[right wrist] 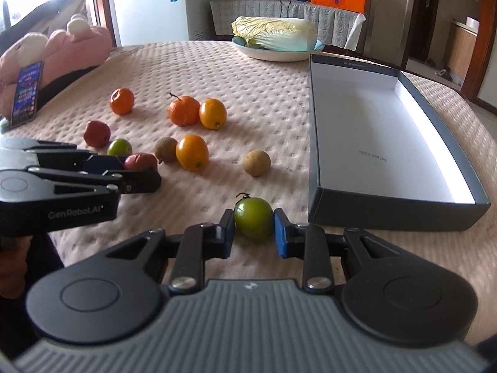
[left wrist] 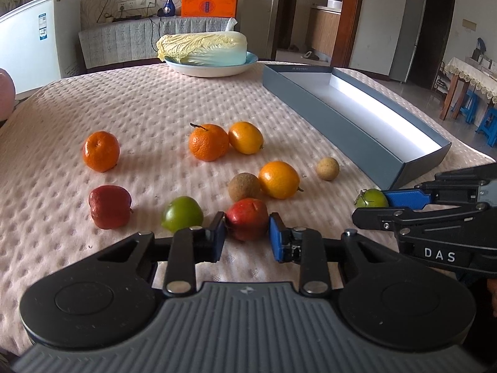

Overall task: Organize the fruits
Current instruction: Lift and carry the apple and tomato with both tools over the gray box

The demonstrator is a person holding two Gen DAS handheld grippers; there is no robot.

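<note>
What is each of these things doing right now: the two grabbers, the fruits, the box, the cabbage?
Left gripper: jaws shut on red fruit.
Right gripper: jaws shut on green fruit.
Grey box: open, empty.
Other fruits: loose on the cloth.
Cabbage: lying in its bowl.

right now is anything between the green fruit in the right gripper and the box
Nothing visible. The right gripper is shut on the green fruit, and only bare cloth lies between it and the open, empty box just to its right.
</note>
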